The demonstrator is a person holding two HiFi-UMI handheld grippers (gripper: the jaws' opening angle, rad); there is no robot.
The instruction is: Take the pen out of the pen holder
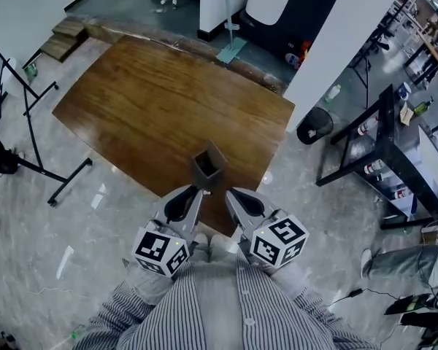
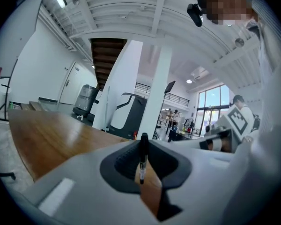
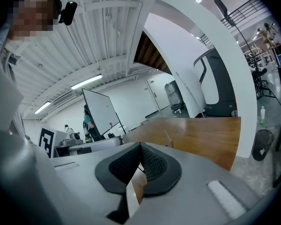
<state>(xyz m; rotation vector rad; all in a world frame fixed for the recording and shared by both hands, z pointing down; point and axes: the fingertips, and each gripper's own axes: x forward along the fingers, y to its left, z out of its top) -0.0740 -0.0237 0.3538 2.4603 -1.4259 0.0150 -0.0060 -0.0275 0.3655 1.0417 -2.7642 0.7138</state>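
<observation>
The left gripper (image 2: 143, 143) is clamped on a slim black pen (image 2: 143, 162). The right gripper (image 3: 140, 146) is closed and empty. A dark square pen holder (image 1: 208, 168) stands at twelve o'clock on the brown wooden bench (image 1: 146, 100).

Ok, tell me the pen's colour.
The pen is black with a whitish band; left gripper view.

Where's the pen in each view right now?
Head view: too small to make out.
Left gripper view: pen upright at centre, between the jaws.
Right gripper view: not in it.
Shared landmark: the wooden table.
</observation>
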